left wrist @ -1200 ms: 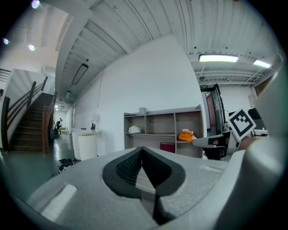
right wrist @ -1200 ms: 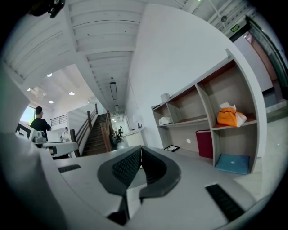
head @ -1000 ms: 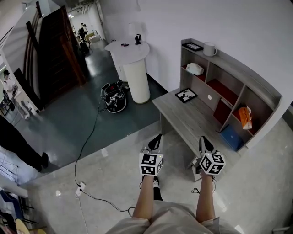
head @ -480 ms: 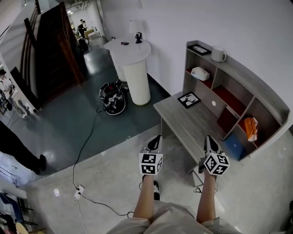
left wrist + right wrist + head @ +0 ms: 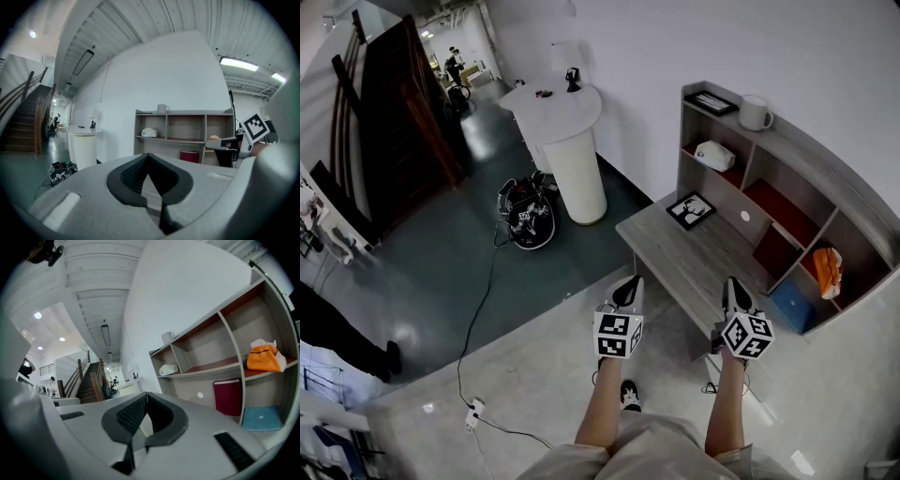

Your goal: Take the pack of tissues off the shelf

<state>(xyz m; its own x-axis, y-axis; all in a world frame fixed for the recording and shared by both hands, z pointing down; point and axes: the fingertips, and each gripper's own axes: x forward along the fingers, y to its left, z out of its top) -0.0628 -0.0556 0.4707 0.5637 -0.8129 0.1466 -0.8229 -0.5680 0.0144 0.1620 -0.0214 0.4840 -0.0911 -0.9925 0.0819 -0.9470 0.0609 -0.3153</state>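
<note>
stage: approach, grasp not begun | left gripper (image 5: 628, 292) and right gripper (image 5: 733, 293) jaws clenched, empty | orange tissue pack (image 5: 827, 270) on shelf (image 5: 825, 173), well apart

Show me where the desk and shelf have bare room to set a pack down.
The desk top is bare from the framed picture at its far end to the near edge. The red-floored middle compartment is empty too. Crowded below it: the red book and blue item. The shelf top holds a frame and mug at its left end.
</note>
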